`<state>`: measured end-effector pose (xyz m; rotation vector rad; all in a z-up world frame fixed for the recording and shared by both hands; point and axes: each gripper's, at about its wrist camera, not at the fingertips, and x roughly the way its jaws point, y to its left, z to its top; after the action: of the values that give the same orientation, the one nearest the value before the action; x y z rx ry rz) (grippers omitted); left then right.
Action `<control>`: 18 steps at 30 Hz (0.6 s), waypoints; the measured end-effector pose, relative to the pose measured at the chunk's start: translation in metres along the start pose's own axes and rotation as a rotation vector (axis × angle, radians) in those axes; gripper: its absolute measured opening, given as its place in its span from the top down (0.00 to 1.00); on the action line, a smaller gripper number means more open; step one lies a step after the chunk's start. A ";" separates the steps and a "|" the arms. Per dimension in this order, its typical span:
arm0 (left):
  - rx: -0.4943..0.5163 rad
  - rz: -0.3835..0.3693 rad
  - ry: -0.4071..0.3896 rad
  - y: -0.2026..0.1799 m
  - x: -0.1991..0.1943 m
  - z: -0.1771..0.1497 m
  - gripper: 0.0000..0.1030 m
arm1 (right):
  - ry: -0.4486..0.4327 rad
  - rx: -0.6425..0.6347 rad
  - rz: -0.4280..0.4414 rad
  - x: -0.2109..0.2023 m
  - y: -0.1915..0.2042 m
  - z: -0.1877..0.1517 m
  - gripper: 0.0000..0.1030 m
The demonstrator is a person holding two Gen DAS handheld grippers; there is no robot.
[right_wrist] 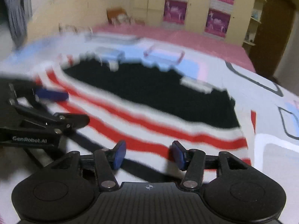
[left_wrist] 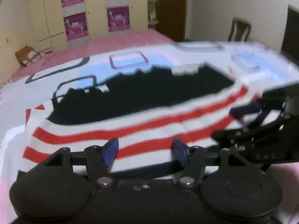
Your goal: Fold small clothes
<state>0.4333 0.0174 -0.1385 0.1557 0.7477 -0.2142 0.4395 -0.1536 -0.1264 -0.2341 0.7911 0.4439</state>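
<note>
On patterned bed sheet (left_wrist: 130,63): striped garment (left_wrist: 115,128), red, white and black, spread flat. Just above its near edge: left gripper (left_wrist: 144,152) and right gripper (right_wrist: 148,154), jaws apart, gripping nothing.

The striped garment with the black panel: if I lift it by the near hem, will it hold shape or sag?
The striped garment will probably sag: it looks soft and already drapes in waves over the bedsheet. Likely light. Lifted by one gripper alone, it may bunch.
</note>
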 end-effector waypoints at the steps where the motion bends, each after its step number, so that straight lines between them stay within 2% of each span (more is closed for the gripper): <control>1: -0.017 0.000 -0.006 0.001 -0.001 -0.002 0.36 | -0.006 0.015 -0.002 -0.001 0.000 -0.003 0.48; 3: -0.059 -0.018 0.005 0.006 -0.010 0.002 0.42 | 0.005 0.044 0.002 -0.008 -0.003 -0.001 0.48; 5: -0.047 -0.026 -0.038 0.004 -0.025 0.001 0.41 | -0.027 0.055 0.040 -0.023 -0.001 0.001 0.48; 7: -0.020 -0.014 -0.019 -0.004 -0.026 -0.004 0.40 | -0.011 0.040 0.079 -0.024 0.011 -0.003 0.48; 9: -0.009 0.004 0.030 -0.012 -0.020 -0.015 0.38 | 0.039 0.001 0.053 -0.016 0.025 -0.012 0.48; 12: 0.000 0.012 0.030 -0.014 -0.030 -0.021 0.38 | 0.039 -0.012 0.039 -0.024 0.032 -0.017 0.48; 14: -0.009 0.031 0.007 -0.006 -0.042 -0.024 0.38 | 0.023 -0.001 0.042 -0.034 0.026 -0.019 0.48; 18: -0.060 0.120 0.021 0.031 -0.055 -0.042 0.41 | 0.045 0.055 -0.047 -0.050 -0.010 -0.038 0.48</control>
<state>0.3743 0.0643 -0.1286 0.1460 0.7627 -0.0760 0.3897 -0.1913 -0.1156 -0.2119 0.8390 0.3728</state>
